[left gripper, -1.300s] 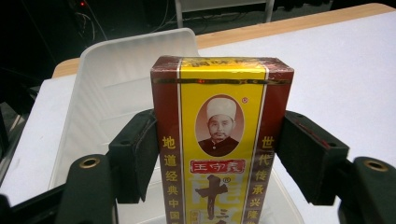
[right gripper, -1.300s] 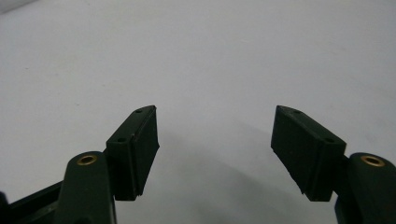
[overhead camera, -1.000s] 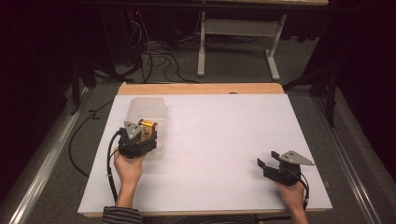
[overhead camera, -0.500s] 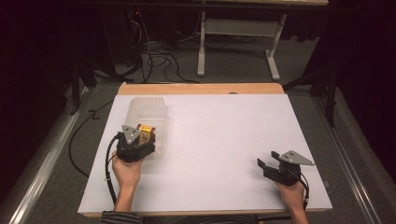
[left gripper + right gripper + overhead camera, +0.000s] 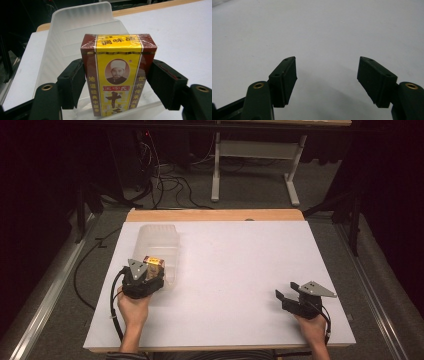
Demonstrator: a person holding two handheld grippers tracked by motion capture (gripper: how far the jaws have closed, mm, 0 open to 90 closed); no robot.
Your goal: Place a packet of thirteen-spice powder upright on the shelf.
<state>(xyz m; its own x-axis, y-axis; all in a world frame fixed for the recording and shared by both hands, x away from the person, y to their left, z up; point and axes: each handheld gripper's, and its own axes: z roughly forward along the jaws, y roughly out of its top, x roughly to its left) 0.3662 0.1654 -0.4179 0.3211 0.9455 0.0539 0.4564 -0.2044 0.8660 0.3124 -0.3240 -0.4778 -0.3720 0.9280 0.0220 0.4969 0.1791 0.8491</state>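
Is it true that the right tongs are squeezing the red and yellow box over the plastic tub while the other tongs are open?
Not quite: the left tongs squeeze the red and yellow box over the plastic tub, as the left gripper view shows. The right tongs are the open ones.

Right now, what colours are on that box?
Dark red with a yellow middle stripe, the small cardboard box, clearest in left gripper view.
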